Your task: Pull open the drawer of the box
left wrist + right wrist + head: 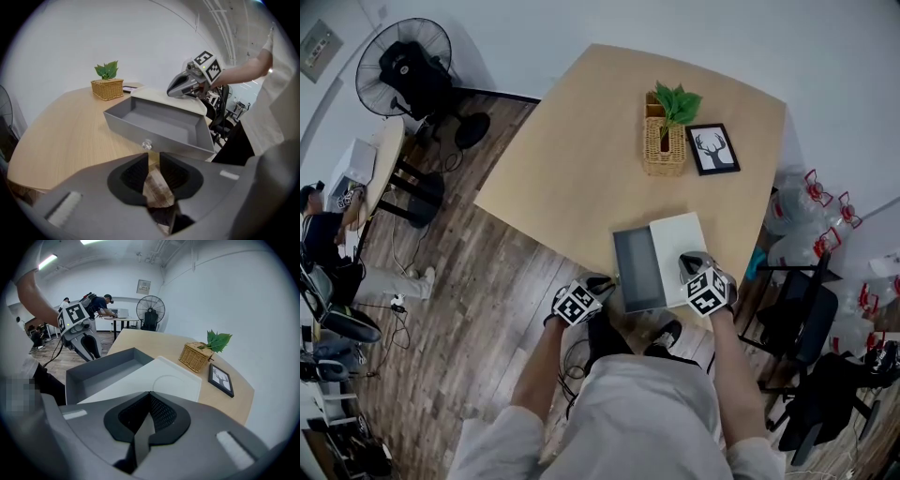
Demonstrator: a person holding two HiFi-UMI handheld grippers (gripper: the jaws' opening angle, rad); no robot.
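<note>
At the light wooden tabletop's (581,141) near edge, the white rectangular box (686,242) has its grey drawer (639,270) drawn out, with the left gripper (153,159) jaws slightly apart and empty near the small clear knob (147,144), and the right gripper (149,394) jaws closed, empty, over the box.

Illumination is bright and even in all three views. In the right gripper view I see a ceiling strip light (47,261) at upper left, the only visible source. The worktop (572,159) shows no hard glare, and shadows on it are faint and soft-edged. The drawer (159,124) is darker along its inner walls. Both gripper views are strongly fisheyed: straight edges bow and the corners fall to black. The bodies of my left tool (153,159) and my right tool (149,394) sit close to the lens and render soft; the middle distance is sharper. The head view curves the walls at its margins.
</note>
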